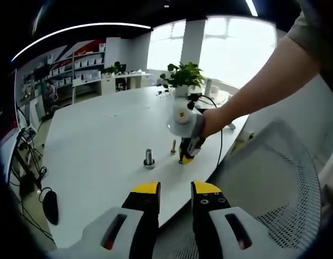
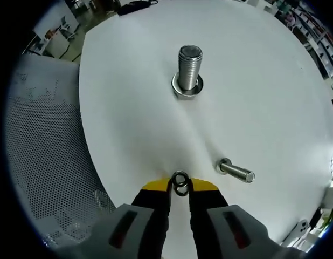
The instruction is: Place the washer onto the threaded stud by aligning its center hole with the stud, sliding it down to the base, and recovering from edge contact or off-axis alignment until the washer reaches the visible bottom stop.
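A large threaded stud (image 2: 189,63) stands upright on the white table (image 2: 134,108), with a metal ring around its base (image 2: 187,90). My right gripper (image 2: 180,188) is shut on a small dark washer (image 2: 180,179), pinched on edge between its yellow tips, short of the stud and off to its near side. In the left gripper view the stud (image 1: 149,158) stands near the table's front edge, and the right gripper (image 1: 186,157), held by a person's hand, hovers just right of it. My left gripper (image 1: 175,189) stands open and holds nothing, back from the table edge.
A smaller bolt (image 2: 236,172) (image 1: 173,146) stands on the table close to the right gripper. A mesh chair (image 2: 42,162) (image 1: 285,178) sits beside the table edge. A potted plant (image 1: 182,76) and a cable lie at the far end.
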Demonstrator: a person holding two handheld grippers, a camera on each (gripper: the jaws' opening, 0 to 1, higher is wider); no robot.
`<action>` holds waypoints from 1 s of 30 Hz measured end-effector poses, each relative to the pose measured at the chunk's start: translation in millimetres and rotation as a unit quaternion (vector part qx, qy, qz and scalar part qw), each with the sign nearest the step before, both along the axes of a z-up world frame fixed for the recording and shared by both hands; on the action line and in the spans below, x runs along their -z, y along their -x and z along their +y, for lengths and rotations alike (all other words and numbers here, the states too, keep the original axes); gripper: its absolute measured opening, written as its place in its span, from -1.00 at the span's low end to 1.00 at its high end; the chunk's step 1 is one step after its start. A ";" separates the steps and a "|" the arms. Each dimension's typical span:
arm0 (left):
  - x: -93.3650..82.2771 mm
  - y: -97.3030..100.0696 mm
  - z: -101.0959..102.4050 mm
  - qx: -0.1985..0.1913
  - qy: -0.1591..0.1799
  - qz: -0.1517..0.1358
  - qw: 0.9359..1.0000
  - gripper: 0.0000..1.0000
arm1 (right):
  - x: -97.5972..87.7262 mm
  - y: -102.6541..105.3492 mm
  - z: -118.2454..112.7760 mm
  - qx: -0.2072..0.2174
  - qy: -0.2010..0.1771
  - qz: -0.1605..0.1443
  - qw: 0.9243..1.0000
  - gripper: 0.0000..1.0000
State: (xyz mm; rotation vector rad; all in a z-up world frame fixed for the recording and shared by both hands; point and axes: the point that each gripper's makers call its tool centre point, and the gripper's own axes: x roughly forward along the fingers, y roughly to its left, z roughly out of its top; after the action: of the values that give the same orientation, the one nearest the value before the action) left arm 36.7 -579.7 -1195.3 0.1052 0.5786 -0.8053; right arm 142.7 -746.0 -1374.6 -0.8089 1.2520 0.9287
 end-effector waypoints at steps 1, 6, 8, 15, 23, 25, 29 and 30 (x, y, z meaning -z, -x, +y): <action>0.0 0.0 0.1 0.000 0.000 0.000 1.000 -0.59 | -0.1 -0.2 0.6 -0.001 0.000 -0.001 1.000 -0.71; 0.0 0.0 0.1 0.000 0.000 -0.001 1.000 -0.59 | 0.8 -2.1 6.4 -0.012 0.003 -0.006 1.000 -0.70; -0.1 0.0 0.2 0.000 -0.001 -0.001 1.000 -0.59 | 0.5 -1.6 8.8 -0.017 0.004 -0.005 1.000 -0.69; 0.1 0.2 0.1 0.001 -0.001 -0.001 1.000 -0.59 | 1.4 -1.9 7.8 -0.028 0.011 0.003 1.000 -0.68; 0.8 0.4 0.0 0.001 -0.002 0.001 1.000 -0.60 | 1.6 0.3 6.8 -0.094 0.010 0.003 0.996 -0.68; 0.8 0.3 0.2 0.000 -0.001 0.001 1.000 -0.59 | 0.1 0.9 7.5 -0.096 0.009 0.003 0.995 -0.69; 0.6 -0.3 0.8 -0.002 -0.002 0.000 1.000 -0.60 | 0.9 -1.3 8.4 -0.089 0.017 0.005 0.996 -0.71; 0.7 -0.3 0.7 -0.002 -0.002 0.000 1.000 -0.60 | 2.2 -2.2 8.2 -0.087 0.024 0.007 0.996 -0.71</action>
State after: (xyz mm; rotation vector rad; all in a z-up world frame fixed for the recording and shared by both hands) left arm 37.0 -579.0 -1195.9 0.1084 0.5809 -0.8011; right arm 144.8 -737.8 -1376.8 -0.9622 1.2344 1.0494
